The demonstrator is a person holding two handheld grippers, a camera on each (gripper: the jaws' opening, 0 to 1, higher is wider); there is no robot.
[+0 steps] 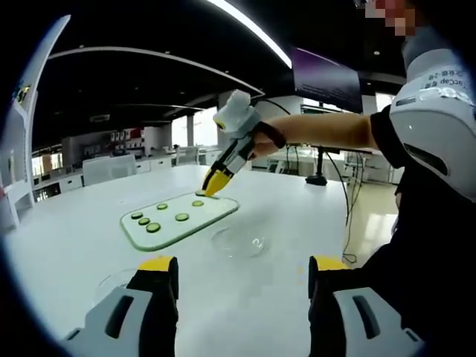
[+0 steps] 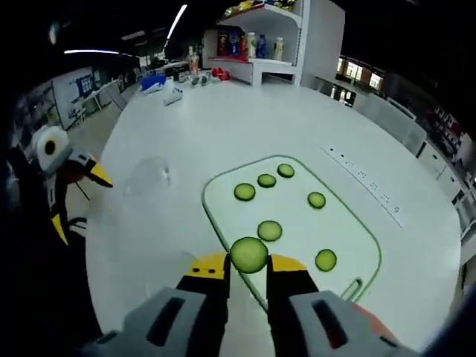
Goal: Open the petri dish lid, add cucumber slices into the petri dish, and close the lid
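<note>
My right gripper (image 2: 248, 265) is shut on a cucumber slice (image 2: 249, 254), held just above the near edge of the pale green cutting board (image 2: 351, 232). Several more slices (image 2: 269, 230) lie on the board. In the left gripper view, that same gripper (image 1: 210, 187), held by a person's hand, has its yellow tips down at the board's (image 1: 213, 210) far edge. A clear petri dish (image 1: 239, 242) sits on the white table beside the board, also visible as a faint petri dish (image 2: 149, 177). My left gripper (image 1: 242, 268) is open and empty, and it appears as the left gripper (image 2: 78, 201) at the table's edge.
A faint second piece of clear glass (image 1: 115, 282) lies near my left jaw. The white table (image 2: 223, 119) is wide and round. Shelves with bottles (image 2: 256, 44) stand beyond it. The person's body (image 1: 431, 193) fills the right side of the left gripper view.
</note>
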